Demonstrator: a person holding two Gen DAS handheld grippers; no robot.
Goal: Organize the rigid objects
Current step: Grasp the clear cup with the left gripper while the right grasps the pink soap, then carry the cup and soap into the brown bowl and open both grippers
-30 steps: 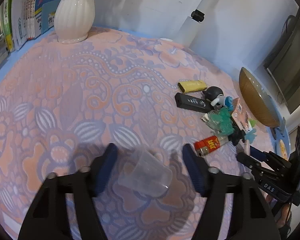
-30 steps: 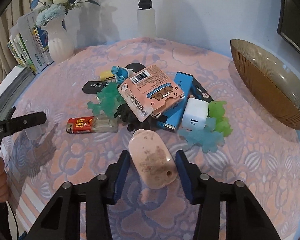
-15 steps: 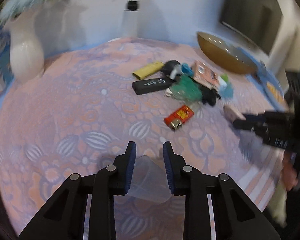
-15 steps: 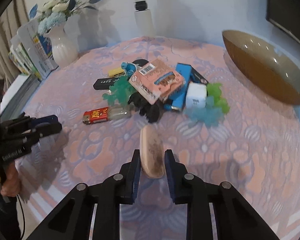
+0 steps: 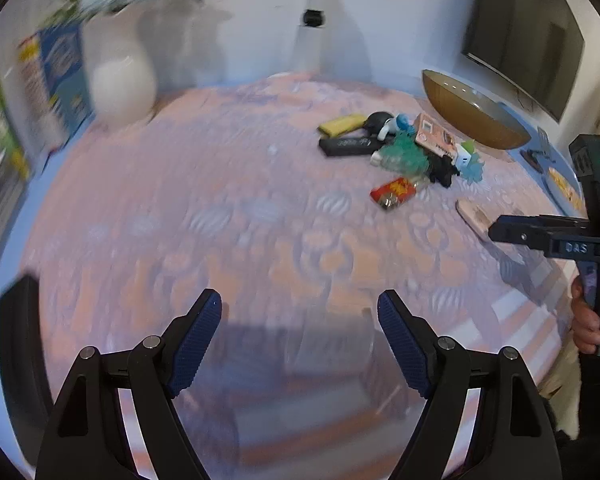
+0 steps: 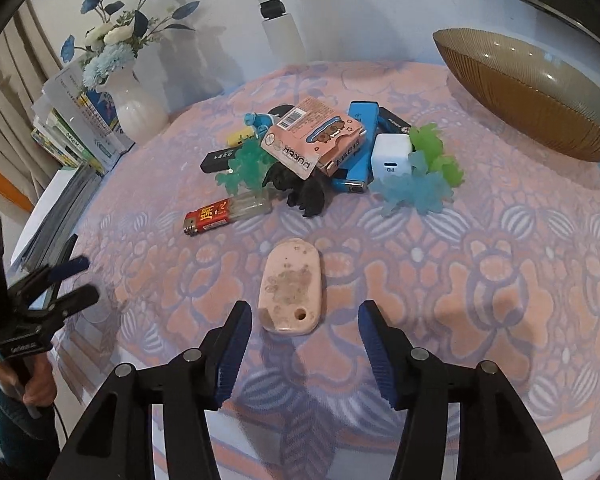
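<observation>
Floral pink tablecloth (image 6: 480, 280) — white vase (image 6: 134, 108), brown bowl (image 6: 540, 92) by the wall.

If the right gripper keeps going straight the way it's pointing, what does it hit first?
Most likely the pink oval tag, lying flat on the cloth just ahead of the right gripper, whose fingers are opening and don't touch it. Beyond it sits the pile, starting with the black figure.

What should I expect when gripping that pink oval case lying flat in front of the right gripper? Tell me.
The pink oval case looks rigid, so it probably won't flex. Lying flat and low on the patterned cloth, it shouldn't roll. Its rounded, smooth-looking edges may slip between the pads.
</observation>
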